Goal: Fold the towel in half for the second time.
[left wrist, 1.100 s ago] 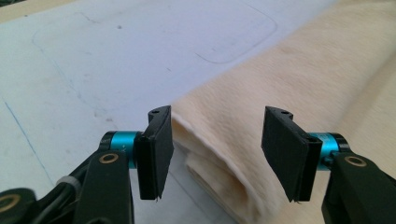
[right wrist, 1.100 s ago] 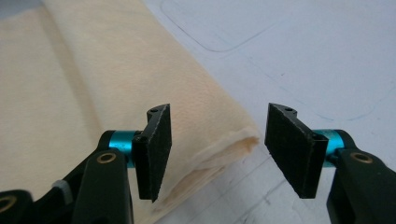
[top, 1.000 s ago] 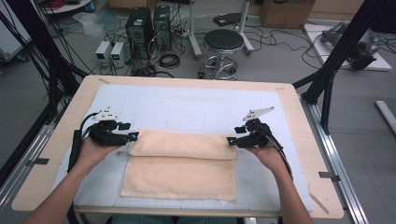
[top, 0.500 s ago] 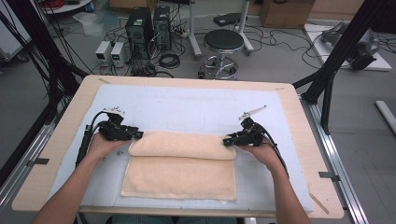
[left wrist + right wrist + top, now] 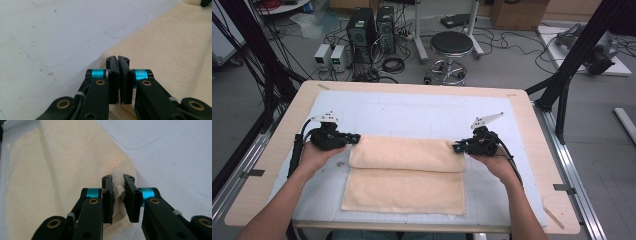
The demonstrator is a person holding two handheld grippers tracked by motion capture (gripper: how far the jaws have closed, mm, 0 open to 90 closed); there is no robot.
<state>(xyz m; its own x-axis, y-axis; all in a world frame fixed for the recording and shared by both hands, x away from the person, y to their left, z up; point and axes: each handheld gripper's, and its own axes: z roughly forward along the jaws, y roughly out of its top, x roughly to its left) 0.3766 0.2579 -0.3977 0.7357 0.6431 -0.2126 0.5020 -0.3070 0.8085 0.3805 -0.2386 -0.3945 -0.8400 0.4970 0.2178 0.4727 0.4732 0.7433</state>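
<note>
Both grippers drew nearer, towel (image 5: 407,155) fold clamped at both ends

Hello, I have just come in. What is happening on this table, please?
A person is folding a cream towel on a table covered with a pale mat, holding a gripper in each hand. The left gripper is at the folded part's left end, its jaws closed with little or no cloth visible between them. The right gripper pinches the towel's corner at the right end. The far part is folded toward the person, and the near part lies flat.
</note>
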